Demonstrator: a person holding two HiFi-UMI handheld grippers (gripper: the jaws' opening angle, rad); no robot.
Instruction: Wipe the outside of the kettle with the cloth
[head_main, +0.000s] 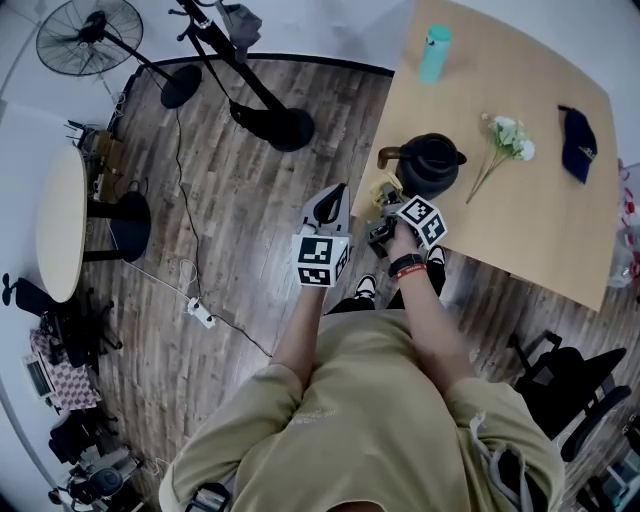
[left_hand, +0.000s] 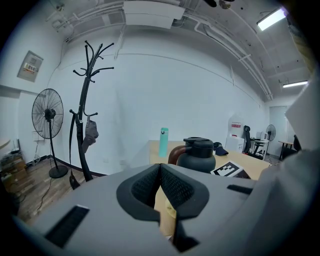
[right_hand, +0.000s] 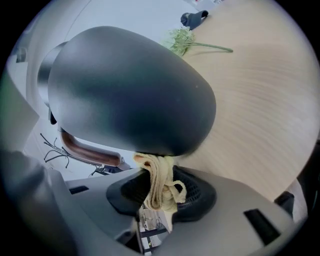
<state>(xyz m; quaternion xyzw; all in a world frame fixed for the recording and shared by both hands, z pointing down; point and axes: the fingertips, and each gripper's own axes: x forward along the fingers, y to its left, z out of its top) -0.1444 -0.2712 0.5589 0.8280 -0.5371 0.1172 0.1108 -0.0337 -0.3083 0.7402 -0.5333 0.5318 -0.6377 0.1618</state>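
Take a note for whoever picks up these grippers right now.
Left gripper: jaws shut, empty, off the table edge, facing the kettle.
Right gripper: jaws shut on the yellow cloth, pressed against the kettle's dark side.
Kettle: upright near the table's corner.
Done: cloth on kettle; how much is wiped doesn't show.
To do: wipe round the rest of the outside.

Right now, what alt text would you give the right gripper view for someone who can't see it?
The right tool is shut on a bunched yellow cloth held against the dark kettle, which fills most of the view. The kettle stands on a pale wooden table, with a flower sprig beyond it.
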